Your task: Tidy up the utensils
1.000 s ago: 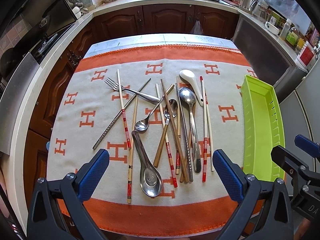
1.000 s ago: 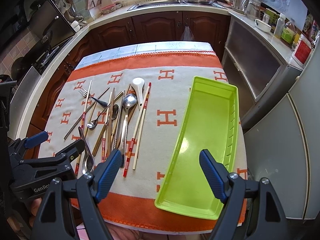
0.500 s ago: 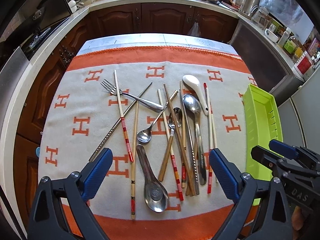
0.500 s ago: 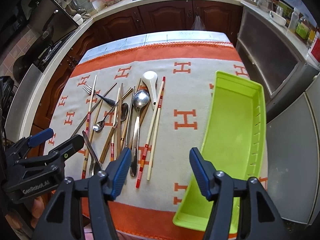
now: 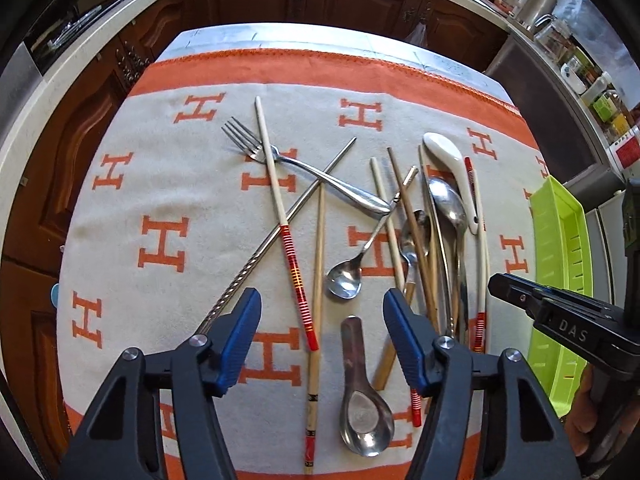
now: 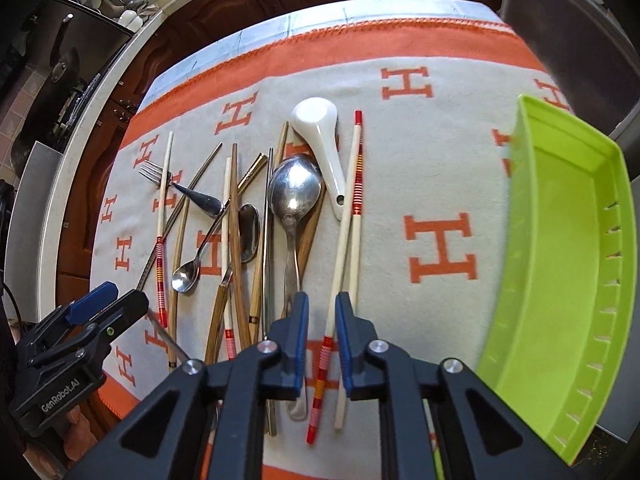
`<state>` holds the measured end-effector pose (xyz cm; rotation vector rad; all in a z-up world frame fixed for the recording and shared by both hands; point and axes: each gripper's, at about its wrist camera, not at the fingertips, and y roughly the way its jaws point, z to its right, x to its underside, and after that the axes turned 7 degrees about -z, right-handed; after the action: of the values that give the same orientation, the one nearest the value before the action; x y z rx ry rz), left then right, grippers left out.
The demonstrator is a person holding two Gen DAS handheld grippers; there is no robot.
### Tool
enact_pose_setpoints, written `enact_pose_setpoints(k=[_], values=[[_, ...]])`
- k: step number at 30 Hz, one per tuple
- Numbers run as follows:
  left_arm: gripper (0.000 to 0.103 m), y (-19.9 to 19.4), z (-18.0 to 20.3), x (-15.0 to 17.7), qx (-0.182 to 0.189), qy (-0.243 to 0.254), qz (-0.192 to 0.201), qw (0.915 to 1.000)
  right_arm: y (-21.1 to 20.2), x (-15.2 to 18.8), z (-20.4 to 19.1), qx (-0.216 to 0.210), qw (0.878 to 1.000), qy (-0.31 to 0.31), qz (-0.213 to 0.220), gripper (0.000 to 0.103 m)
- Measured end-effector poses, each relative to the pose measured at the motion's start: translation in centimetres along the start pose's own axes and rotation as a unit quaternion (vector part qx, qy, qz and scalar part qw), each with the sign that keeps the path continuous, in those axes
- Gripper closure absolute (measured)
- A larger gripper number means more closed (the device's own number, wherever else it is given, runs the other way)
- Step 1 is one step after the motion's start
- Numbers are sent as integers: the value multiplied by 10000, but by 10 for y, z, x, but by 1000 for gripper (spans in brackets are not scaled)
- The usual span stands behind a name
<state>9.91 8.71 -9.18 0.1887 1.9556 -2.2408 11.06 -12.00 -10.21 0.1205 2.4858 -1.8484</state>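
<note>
Right gripper (image 6: 322, 320): I am holding it low over the near end of the utensil pile; its jaws have just been closing and are standing almost together, with the pale, red-banded chopstick pair (image 6: 347, 248) lying in the narrow gap between the blue pads. I cannot tell whether the pads are pressing on the sticks.
Left gripper (image 5: 322, 320): I am holding it over the pile's near left part; its jaws have just been closing but are standing well apart, gripping nothing. A red-striped chopstick (image 5: 286, 232), a bamboo chopstick (image 5: 316, 300) and the handle of a flat steel soup spoon (image 5: 362, 404) are lying on the cloth between the pads.
Pile, near part: a small steel teaspoon (image 5: 345, 282) is lying bowl toward me just beyond the soup spoon.
Pile, middle: a big steel spoon (image 6: 295, 196) is lying among brown wooden chopsticks (image 6: 237, 248), just left of the chopstick pair.
Pile, far part: a white ceramic spoon (image 6: 320, 136) is lying bowl away from me, touching the big spoon's right side; a fork (image 5: 280, 162) is lying at the far left, crossed by the red-striped chopstick and a metal chopstick (image 5: 280, 228).
Green tray (image 6: 616, 264): it is sitting empty to the right of the pile, well apart from it, at the cloth's right edge.
Cloth (image 6: 440, 168): grey with orange H marks and an orange border, it is lying under the whole pile.
</note>
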Motion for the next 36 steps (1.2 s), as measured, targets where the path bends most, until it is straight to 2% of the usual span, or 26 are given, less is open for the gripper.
enact_pose_setpoints(k=[3,8,12,21,27,36], values=[[47,5,-5,-1,71,-18,-49,10000,11,-6,0,18,10000,27,-92,96],[47,11,-7,-1,146,-35,-129,9998,18,-14,-1,170,9998,49,-92,97],[47,14,-6,-2,190,-54,-184,9996,26,-18,5,263,9991,149,-281,96],[47,14,7,-4,245,106,-212,9994,28,-21,-6,482,9988,43,-52,97],[51,8,26,-4,260,364,-162,9989,17,-16,7,108,9994,318,3,98],[59,4,70,-7,598,681,-191,9957,-43,5,36,-421,9965,600,401,98]])
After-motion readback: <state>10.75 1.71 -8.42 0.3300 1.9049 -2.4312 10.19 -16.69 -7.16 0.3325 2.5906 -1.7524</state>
